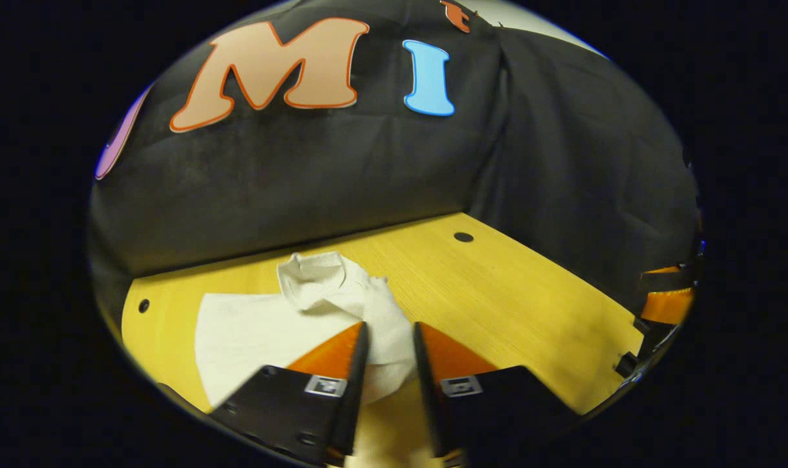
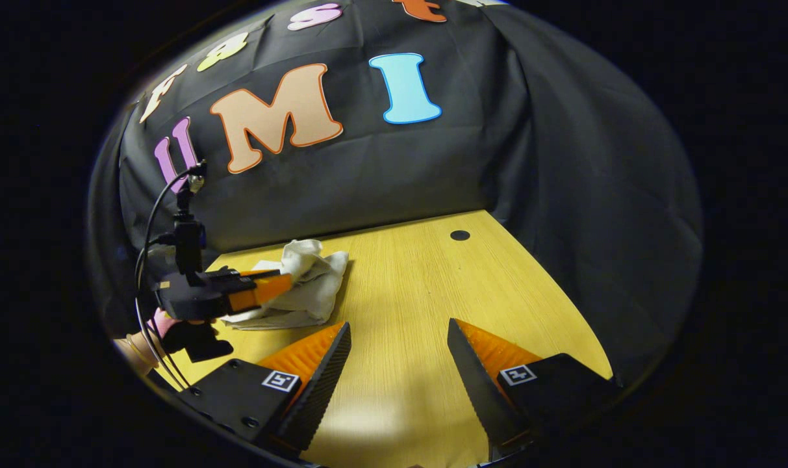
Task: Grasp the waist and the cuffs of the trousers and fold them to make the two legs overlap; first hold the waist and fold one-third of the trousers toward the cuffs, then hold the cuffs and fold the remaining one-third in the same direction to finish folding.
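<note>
The white trousers (image 1: 257, 331) lie bunched in a small folded heap on the yellow wooden table (image 1: 497, 292), toward its back left. My left gripper (image 1: 390, 338) sits at the heap's right end, its fingers close together with a fold of the cloth filling the gap between them. In the right gripper view the trousers (image 2: 309, 286) lie left of centre, with the left gripper (image 2: 283, 283) lying low against them and a hand holding it. My right gripper (image 2: 399, 338) stands open over bare table (image 2: 432, 279), to the right of the trousers, with nothing between its fingers.
The black booth wall closes the table at the back and on the right. A small dark hole (image 1: 463, 237) marks the tabletop near the back right corner, another hole (image 1: 143, 305) the left. The right gripper (image 1: 666, 302) shows at the right edge of the left gripper view.
</note>
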`<state>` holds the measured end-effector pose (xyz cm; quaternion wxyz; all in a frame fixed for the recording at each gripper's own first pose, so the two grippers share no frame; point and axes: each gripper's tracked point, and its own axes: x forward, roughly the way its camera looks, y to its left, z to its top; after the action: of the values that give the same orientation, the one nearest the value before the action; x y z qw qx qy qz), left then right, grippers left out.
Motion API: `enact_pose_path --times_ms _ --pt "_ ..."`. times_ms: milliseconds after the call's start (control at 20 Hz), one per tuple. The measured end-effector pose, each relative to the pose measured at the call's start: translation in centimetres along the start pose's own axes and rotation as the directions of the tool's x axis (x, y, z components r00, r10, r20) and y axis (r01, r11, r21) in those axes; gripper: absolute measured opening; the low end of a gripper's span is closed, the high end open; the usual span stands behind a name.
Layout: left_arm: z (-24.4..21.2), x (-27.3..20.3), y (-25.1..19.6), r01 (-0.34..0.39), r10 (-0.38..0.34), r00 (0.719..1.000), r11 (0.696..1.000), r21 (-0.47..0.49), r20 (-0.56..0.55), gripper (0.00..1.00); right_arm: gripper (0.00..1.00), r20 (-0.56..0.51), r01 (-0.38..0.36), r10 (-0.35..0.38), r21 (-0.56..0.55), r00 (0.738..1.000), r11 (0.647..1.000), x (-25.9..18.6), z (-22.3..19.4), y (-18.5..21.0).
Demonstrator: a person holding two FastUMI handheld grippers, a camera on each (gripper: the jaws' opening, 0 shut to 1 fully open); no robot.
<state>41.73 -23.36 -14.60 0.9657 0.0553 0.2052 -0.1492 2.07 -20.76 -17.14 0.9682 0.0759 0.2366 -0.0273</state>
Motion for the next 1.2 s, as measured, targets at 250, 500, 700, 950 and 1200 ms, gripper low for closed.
enact_pose_path --times_ms 250,500,700,950,1200 --pt "0.5 -2.8 1.8 -0.044 0.046 0.998 0.998 -0.050 0.040 0.96 0.96 0.017 -0.011 0.011 -0.001 1.000 1.000 -0.8 0.0 1.9" --pt "2.0 -8.8 6.1 -0.112 0.118 0.989 0.991 -0.071 0.087 0.95 0.97 0.060 -0.055 0.055 -0.004 0.997 0.998 -1.1 0.7 6.0" --pt "3.0 -14.5 10.0 -0.178 0.191 0.974 0.978 -0.110 0.122 0.95 0.96 0.101 -0.070 0.073 -0.037 0.992 0.997 -1.0 1.4 9.2" --pt "3.0 -20.4 14.5 -0.241 0.266 0.952 0.956 -0.166 0.151 0.95 0.97 0.152 -0.101 0.105 -0.034 0.983 0.994 -1.8 2.6 13.1" --pt "1.9 -23.7 17.3 -0.275 0.303 0.942 0.944 -0.183 0.148 0.95 0.96 0.190 -0.095 0.094 -0.008 0.977 0.995 -3.0 3.0 14.9"
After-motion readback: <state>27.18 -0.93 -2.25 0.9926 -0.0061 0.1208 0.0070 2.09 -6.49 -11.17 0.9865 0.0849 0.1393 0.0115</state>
